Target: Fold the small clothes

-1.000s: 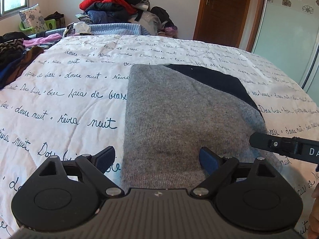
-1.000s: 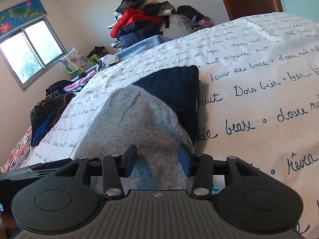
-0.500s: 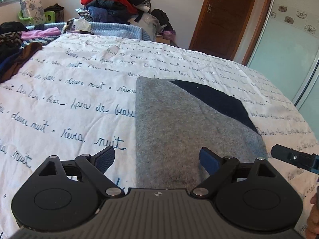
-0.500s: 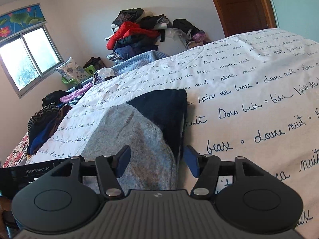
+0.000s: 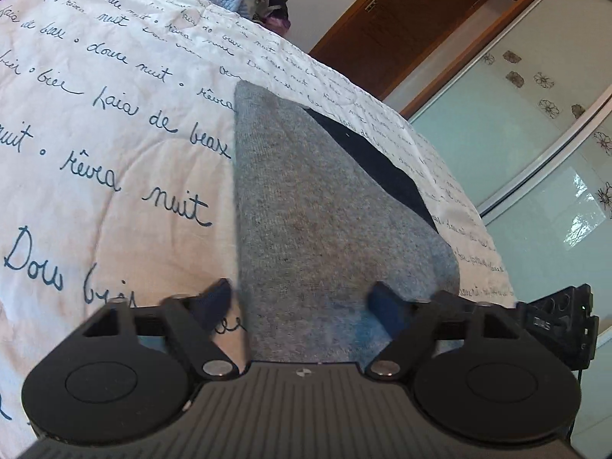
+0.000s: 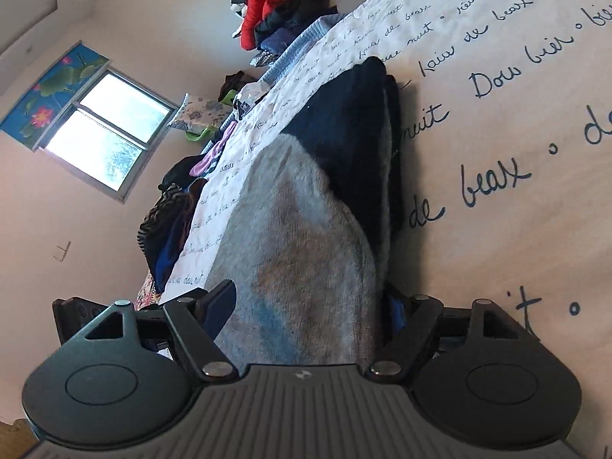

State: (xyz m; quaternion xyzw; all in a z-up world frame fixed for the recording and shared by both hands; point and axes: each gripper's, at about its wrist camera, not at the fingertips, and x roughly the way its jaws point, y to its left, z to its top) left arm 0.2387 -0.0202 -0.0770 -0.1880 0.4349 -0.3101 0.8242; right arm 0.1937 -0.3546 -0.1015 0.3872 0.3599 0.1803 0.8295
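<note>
Nearest the left wrist lens: left gripper (image 5: 302, 300), jaws spread wide. Its left finger sits over the bedspread (image 5: 114, 145) just off the garment's left edge; its right finger sits over the grey knit. Nothing is held between the fingers.

Nearest the right wrist lens: right gripper (image 6: 306, 302), jaws likewise wide apart, straddling the near end of the garment with its right finger partly hidden behind the garment's right edge. Whether either finger touches the fabric cannot be told.

Task item: grey and navy knit garment (image 5: 325, 222) (image 6: 302, 229), folded into a long narrow shape, lying flat on the bedspread and running away from both grippers. Grey panel on top at the near end; navy section exposed along the right side and at the far end.

Support: white bedspread (image 6: 497, 134) printed with dark blue cursive script.

Beside: part of the right gripper's black body, visible at the right edge of the left view.

Middle distance, left side of bed: heap of dark and striped clothes (image 6: 168, 218).

Far end: pale blue knit blanket (image 6: 306, 34); pile of red and dark clothes (image 6: 279, 7); floral cushion (image 6: 199, 114).

Background: window (image 6: 103, 134); brown wooden door (image 5: 401, 26); frosted sliding wardrobe doors (image 5: 535, 145).
</note>
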